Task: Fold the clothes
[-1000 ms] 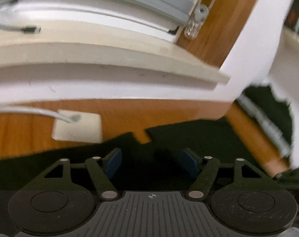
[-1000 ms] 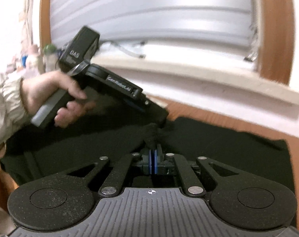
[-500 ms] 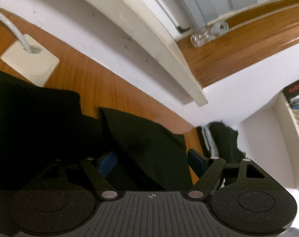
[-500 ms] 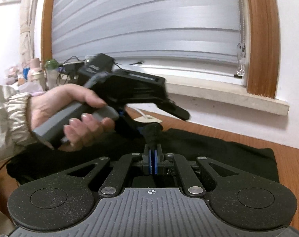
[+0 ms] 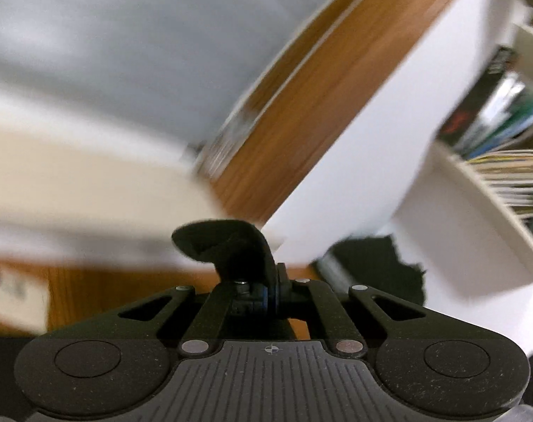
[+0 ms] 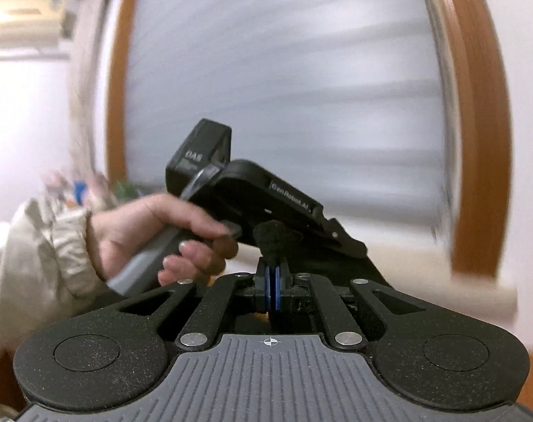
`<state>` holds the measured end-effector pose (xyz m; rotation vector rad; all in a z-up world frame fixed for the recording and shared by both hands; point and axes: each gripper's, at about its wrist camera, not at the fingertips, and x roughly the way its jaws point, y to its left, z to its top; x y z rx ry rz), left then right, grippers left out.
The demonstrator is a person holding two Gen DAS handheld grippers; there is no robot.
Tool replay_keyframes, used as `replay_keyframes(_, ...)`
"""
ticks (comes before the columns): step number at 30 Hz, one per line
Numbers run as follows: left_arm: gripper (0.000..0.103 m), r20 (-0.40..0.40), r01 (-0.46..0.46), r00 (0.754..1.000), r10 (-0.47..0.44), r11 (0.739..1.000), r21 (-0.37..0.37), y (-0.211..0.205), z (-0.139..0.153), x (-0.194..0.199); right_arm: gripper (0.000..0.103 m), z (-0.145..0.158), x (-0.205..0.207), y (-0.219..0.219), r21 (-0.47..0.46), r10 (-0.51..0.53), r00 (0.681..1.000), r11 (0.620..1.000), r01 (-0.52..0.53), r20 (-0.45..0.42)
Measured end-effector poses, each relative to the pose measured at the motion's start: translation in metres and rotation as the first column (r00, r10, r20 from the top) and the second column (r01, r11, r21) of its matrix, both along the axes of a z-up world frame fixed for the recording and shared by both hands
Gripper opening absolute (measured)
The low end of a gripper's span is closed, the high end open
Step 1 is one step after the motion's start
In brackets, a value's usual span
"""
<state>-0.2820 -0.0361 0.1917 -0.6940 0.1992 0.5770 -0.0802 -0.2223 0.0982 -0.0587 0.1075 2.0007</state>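
A black garment is held up by both grippers. In the left wrist view my left gripper [image 5: 271, 281] has its jaws closing tight on a fold of the black garment [image 5: 227, 242], which curls up above the blue pads. My right gripper [image 6: 272, 274] is shut on another tuft of the same garment [image 6: 271, 237]; dark cloth stretches away behind it to the right. A person's hand [image 6: 153, 232] in a beige sleeve carries the left gripper just ahead and to the left of my right one. Most of the garment hangs hidden below both views.
A window with grey blinds [image 6: 284, 88] and a brown wooden frame [image 6: 477, 140] fills the background above a pale sill [image 5: 73, 183]. The wooden table [image 5: 90, 292] shows below, with a white plate [image 5: 16, 299] on it. White shelves with books [image 5: 505, 172] and a dark cloth heap [image 5: 375, 270] are at right.
The left gripper's jaws went from wide open over the garment to shut on a fold. Both grippers have risen from the table with the cloth; the views now blur.
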Motion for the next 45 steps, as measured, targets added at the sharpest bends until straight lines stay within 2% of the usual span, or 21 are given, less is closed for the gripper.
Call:
replay_keyframes(4, 0.003, -0.042, -0.031, 0.998, 0.039, 0.985, 0.169, -0.037, 0.094, -0.031, 0.004, 0.073, -0.028, 0.009, 0.089, 0.105, 0.994, 0.991, -0.102, -0.034)
replay_keyframes(8, 0.003, -0.079, -0.103, 0.988, 0.131, 0.953, 0.284, -0.069, 0.156, -0.073, 0.004, 0.123, -0.079, 0.021, 0.166, 0.183, 0.983, 0.970, -0.177, -0.021)
replay_keyframes(13, 0.003, -0.076, -0.182, 0.973, 0.218, 0.927, 0.328, -0.090, 0.183, -0.128, 0.004, 0.148, -0.137, 0.040, 0.207, 0.254, 0.967, 0.947, -0.246, -0.009)
replay_keyframes(18, 0.003, -0.049, -0.232, 0.964, 0.263, 0.914, 0.332, -0.100, 0.187, -0.177, 0.004, 0.157, -0.175, 0.050, 0.215, 0.308, 0.951, 0.928, -0.303, 0.011)
replay_keyframes(24, 0.003, -0.046, -0.272, 0.952, 0.301, 0.909, 0.315, -0.098, 0.173, -0.222, 0.004, 0.156, -0.201, 0.063, 0.188, 0.342, 0.940, 0.922, -0.339, 0.017)
replay_keyframes(31, 0.003, -0.056, -0.317, 0.937, 0.344, 0.908, 0.275, -0.097, 0.138, -0.270, 0.004, 0.140, -0.243, 0.077, 0.125, 0.376, 0.926, 0.918, -0.377, 0.034)
replay_keyframes(36, 0.003, -0.075, -0.355, 0.923, 0.377, 0.911, 0.207, -0.091, 0.090, -0.320, 0.004, 0.109, -0.289, 0.095, 0.043, 0.414, 0.910, 0.909, -0.415, 0.041)
replay_keyframes(43, 0.004, -0.149, -0.407, 0.897, 0.416, 0.909, 0.087, -0.074, 0.002, -0.403, 0.004, 0.040, -0.375, 0.131, -0.119, 0.478, 0.877, 0.875, -0.469, 0.058)
replay_keyframes(44, 0.007, -0.162, -0.423, 0.890, 0.427, 0.904, 0.063, -0.071, -0.013, -0.415, 0.005, 0.027, -0.390, 0.138, -0.151, 0.484, 0.873, 0.869, -0.472, 0.062)
replay_keyframes(45, 0.017, -0.177, -0.446, 0.877, 0.446, 0.894, 0.041, -0.069, -0.028, -0.429, 0.007, 0.014, -0.405, 0.145, -0.184, 0.490, 0.869, 0.862, -0.473, 0.065)
